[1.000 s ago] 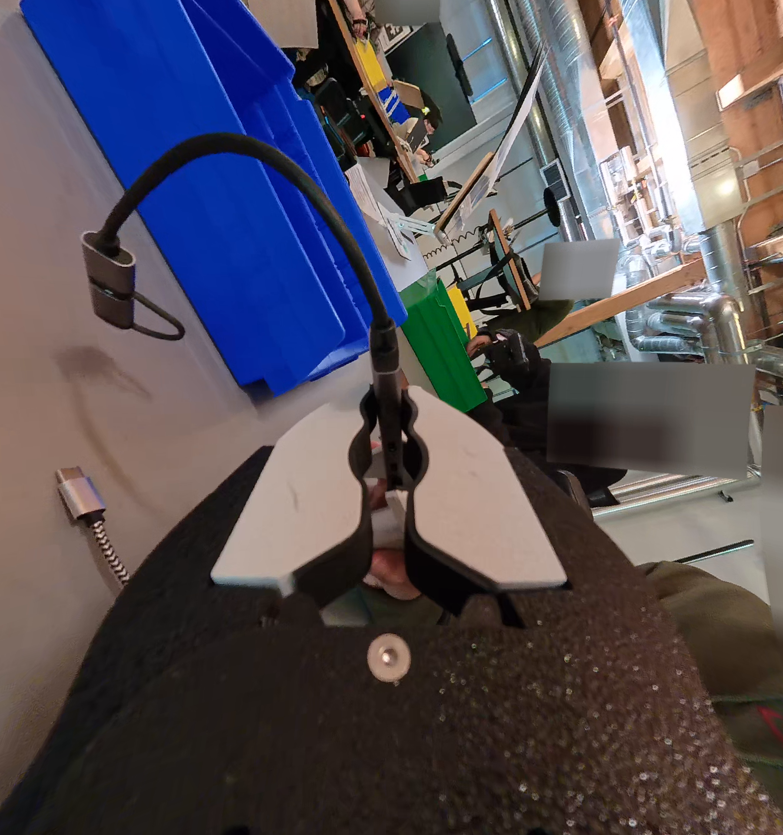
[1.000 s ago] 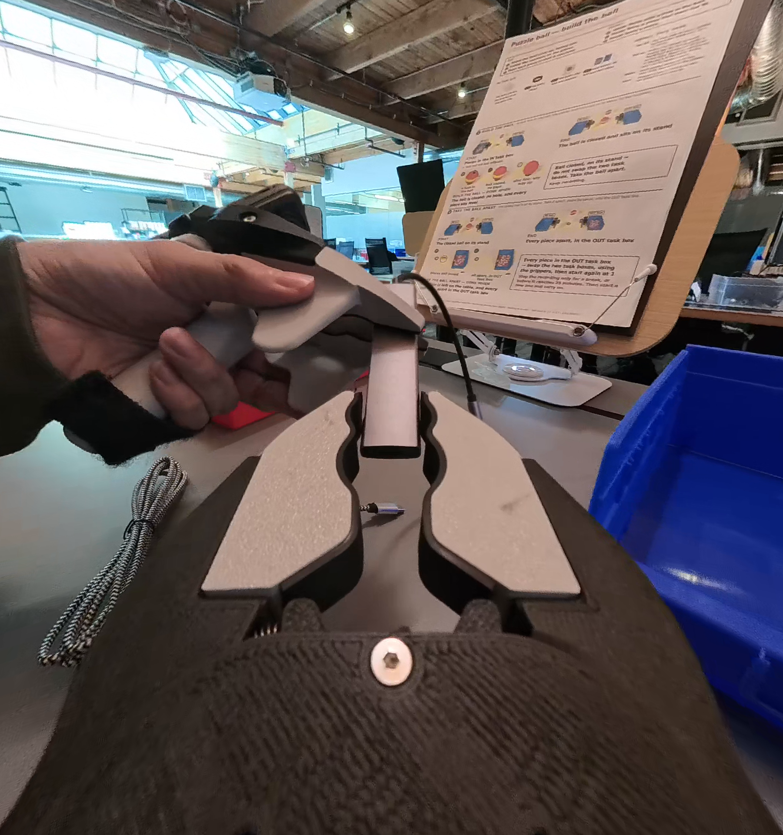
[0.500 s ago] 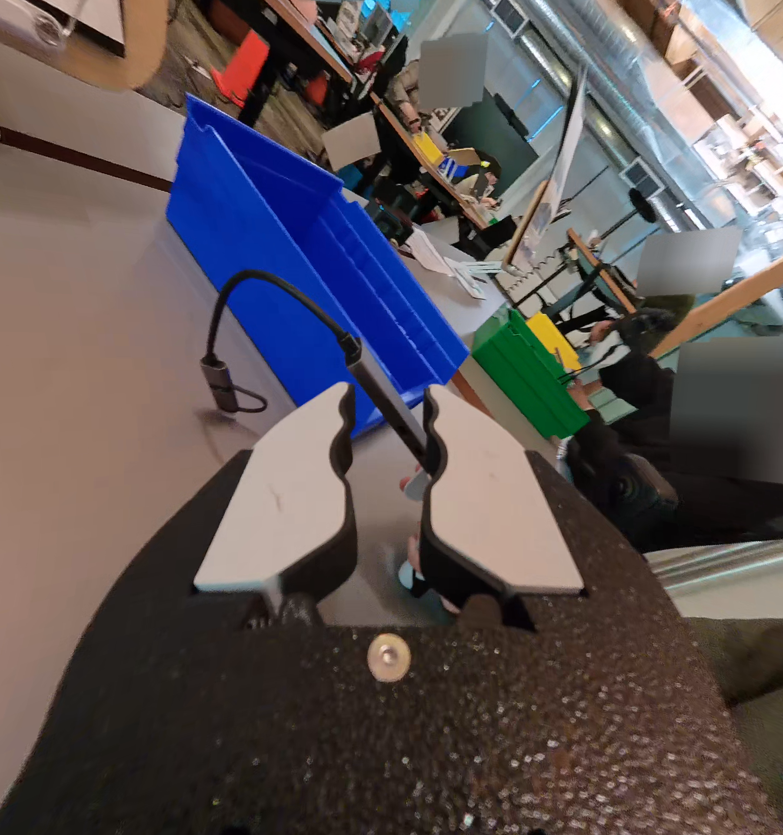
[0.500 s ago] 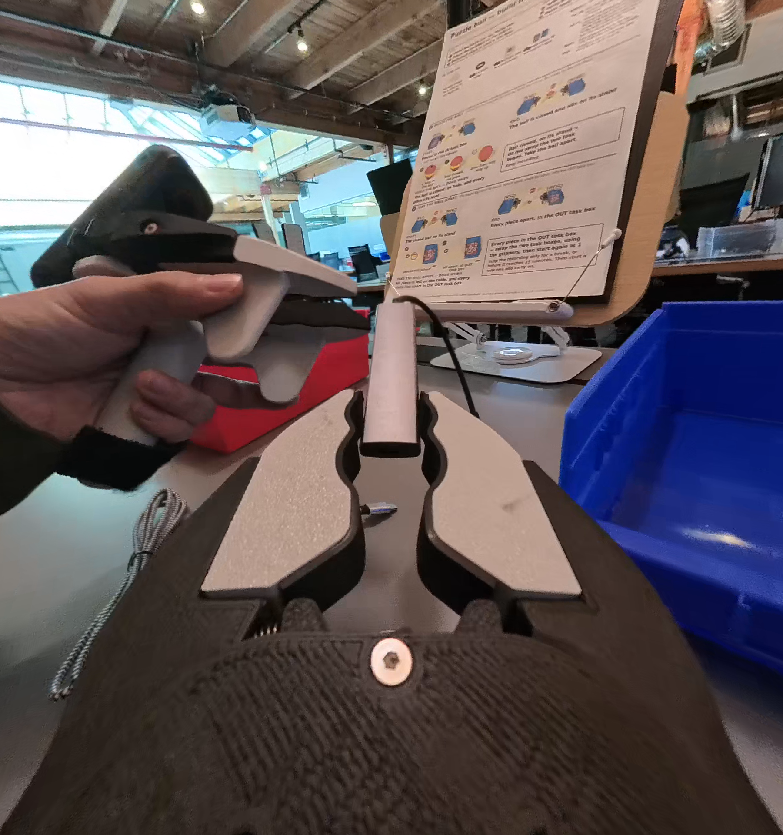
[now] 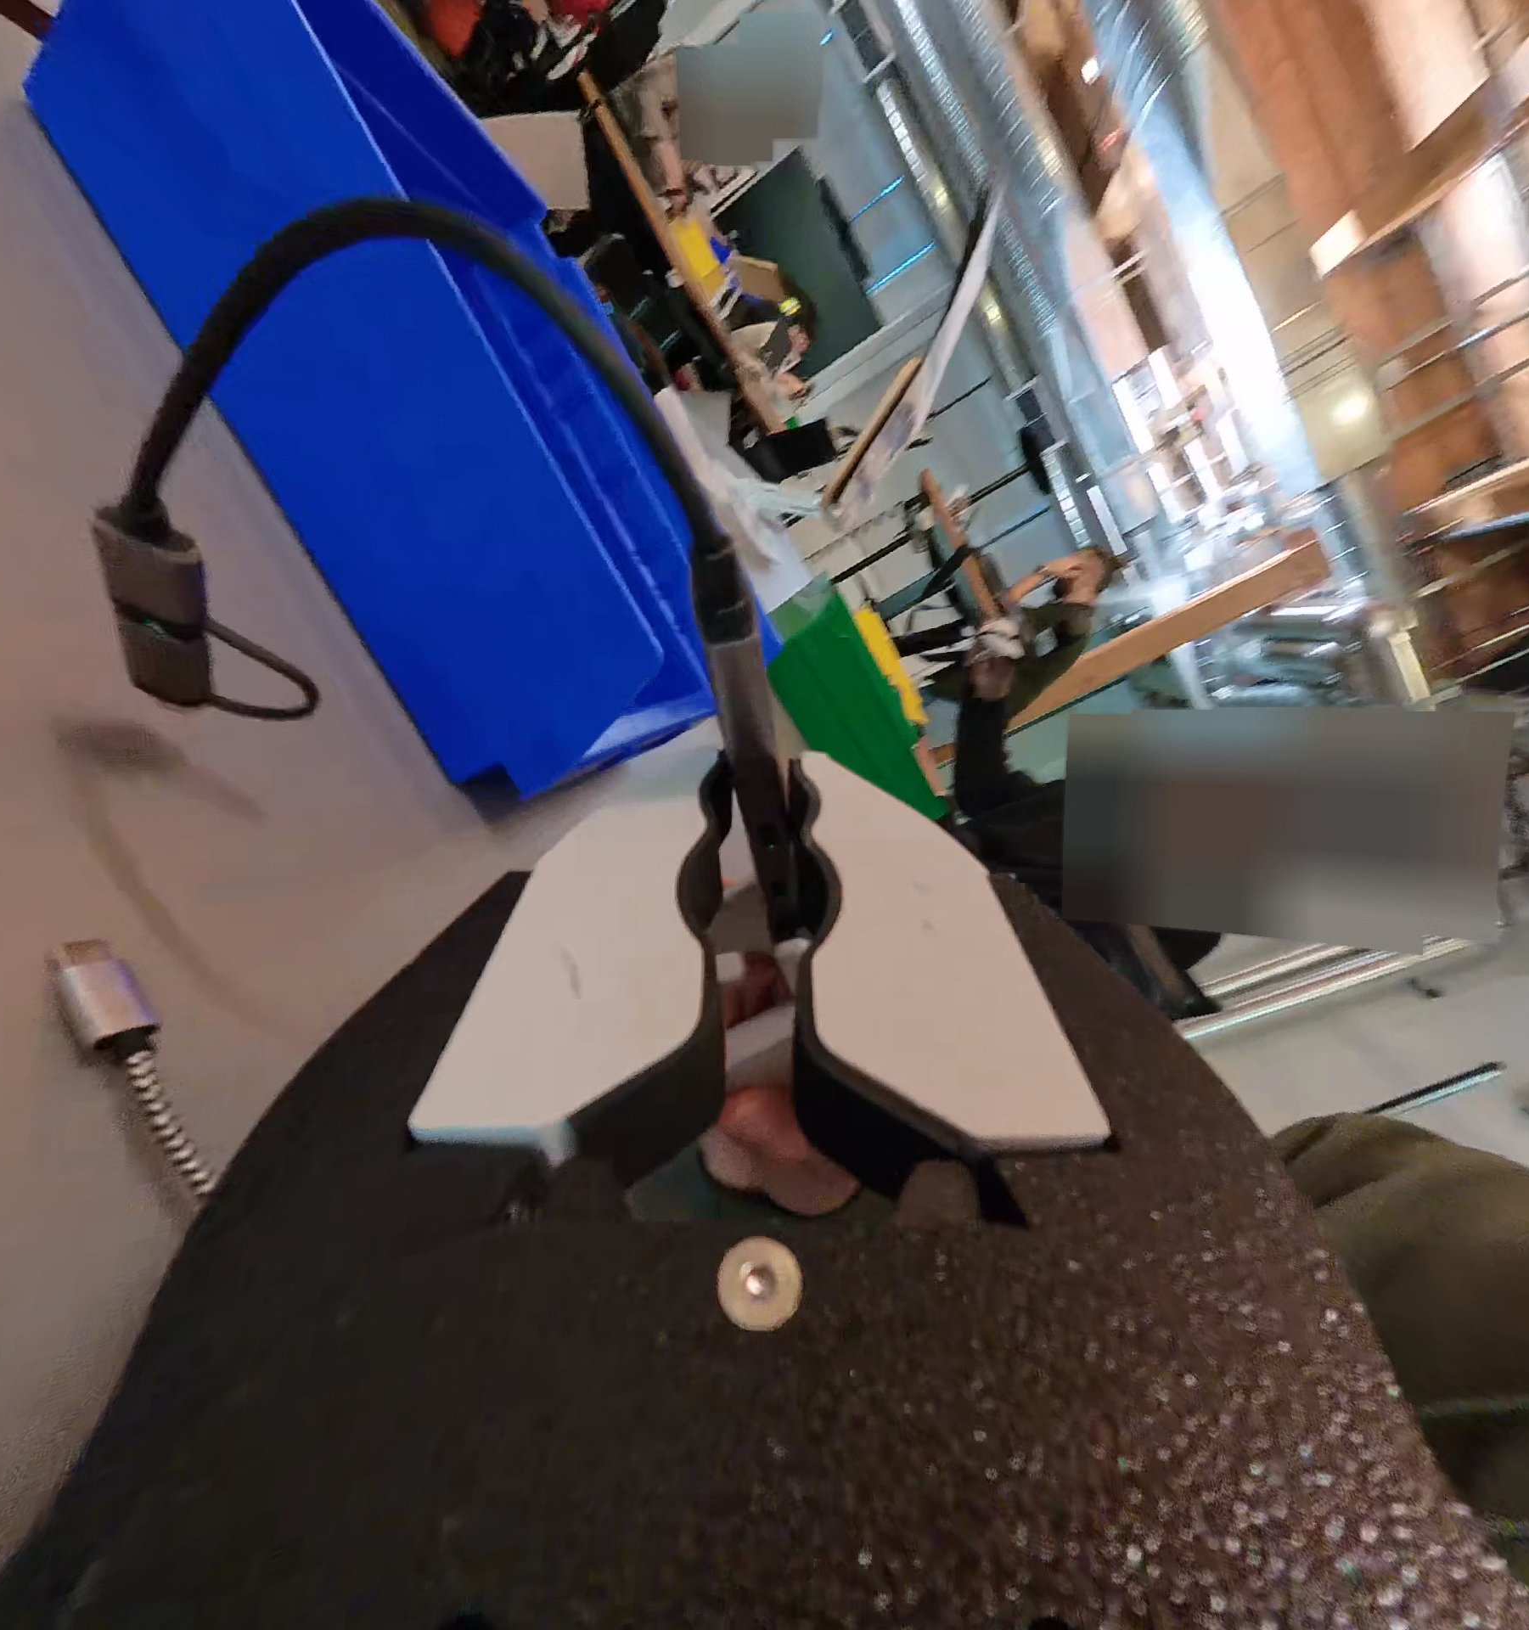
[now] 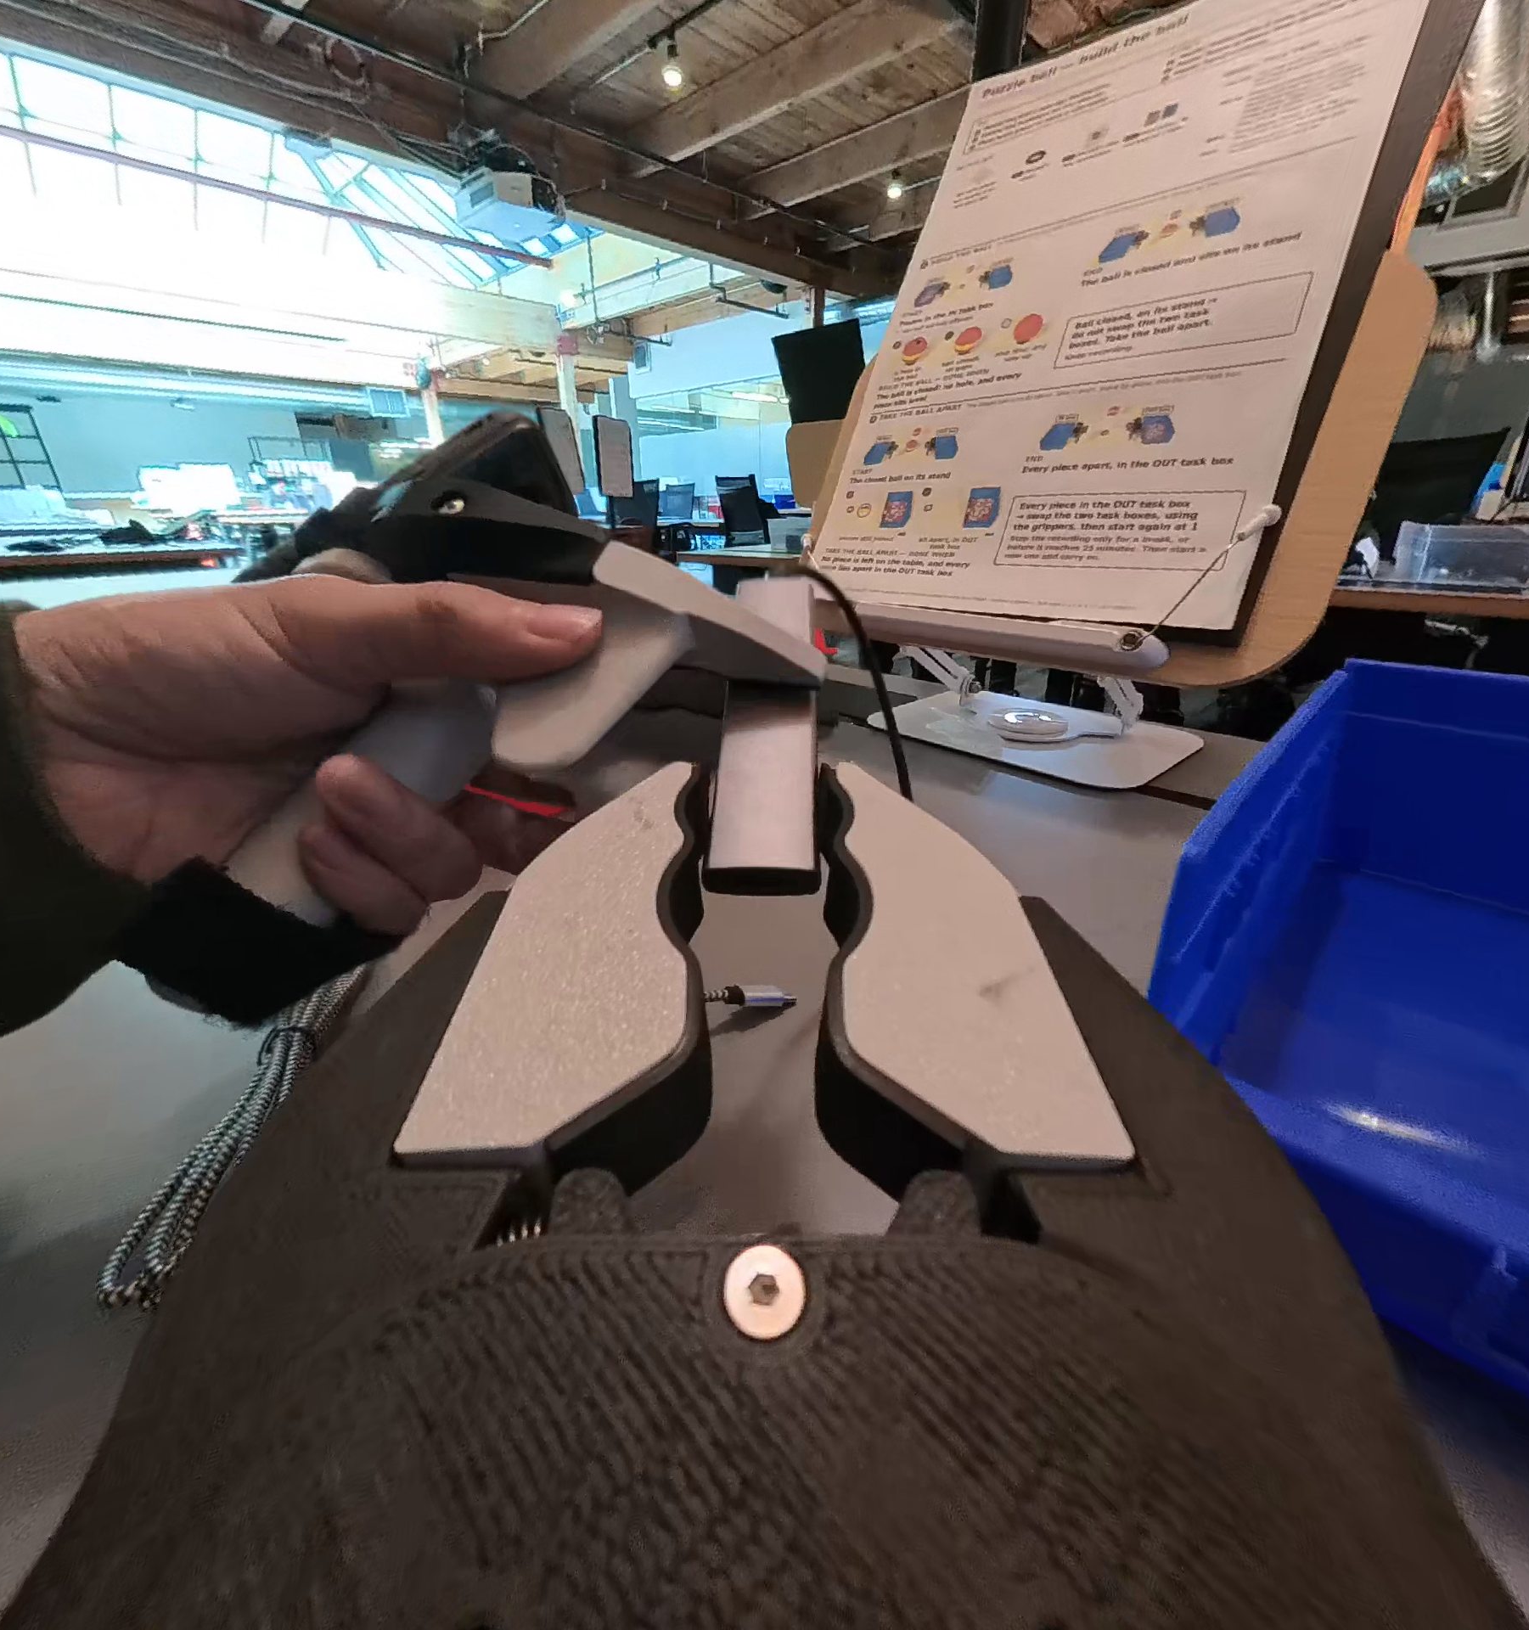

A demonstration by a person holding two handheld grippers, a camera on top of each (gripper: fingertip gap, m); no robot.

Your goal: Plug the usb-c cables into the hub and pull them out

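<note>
My right gripper (image 6: 762,825) clamps the hub (image 6: 762,794) above the bench; my left gripper (image 5: 765,825) pinches its narrow edge. Rigid, light, slick metal: grip the flats. Braided cable (image 5: 117,1014) lies unplugged near the bench's left edge.

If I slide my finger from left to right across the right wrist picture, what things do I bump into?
Hand → braided cable → left gripper → hub → paper stand → blue bin.
</note>
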